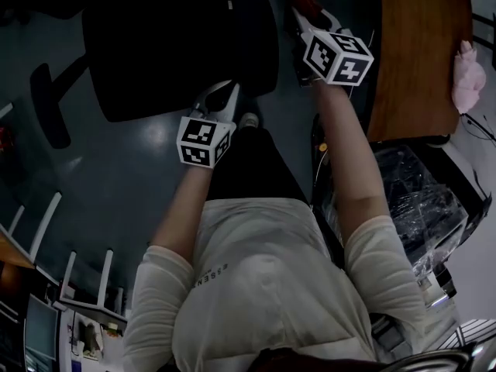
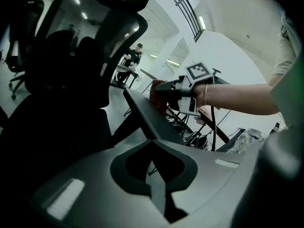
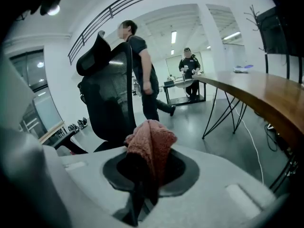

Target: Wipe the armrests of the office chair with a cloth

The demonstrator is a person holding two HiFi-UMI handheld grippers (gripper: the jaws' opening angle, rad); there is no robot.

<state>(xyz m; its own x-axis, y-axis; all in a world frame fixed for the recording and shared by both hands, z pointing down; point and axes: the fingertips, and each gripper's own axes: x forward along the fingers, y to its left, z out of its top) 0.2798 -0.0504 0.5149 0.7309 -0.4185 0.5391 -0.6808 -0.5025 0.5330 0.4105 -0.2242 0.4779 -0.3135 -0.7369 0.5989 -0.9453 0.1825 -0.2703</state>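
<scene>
Both arms reach forward, the right gripper point(image 1: 302, 10) clenched on the cloth point(image 3: 151, 144) in the gap between office chair point(image 1: 170, 45) and desk point(image 1: 418, 53), the left gripper point(image 1: 221, 95) closed empty at the seat's near edge

Head view looks steeply down on the office chair point(image 1: 178, 45); both gripper views face it closely.

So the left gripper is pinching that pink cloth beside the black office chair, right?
Not the left: the right gripper pinches the pink cloth beside the black office chair, as the right gripper view shows. The left gripper is shut on nothing.
</scene>
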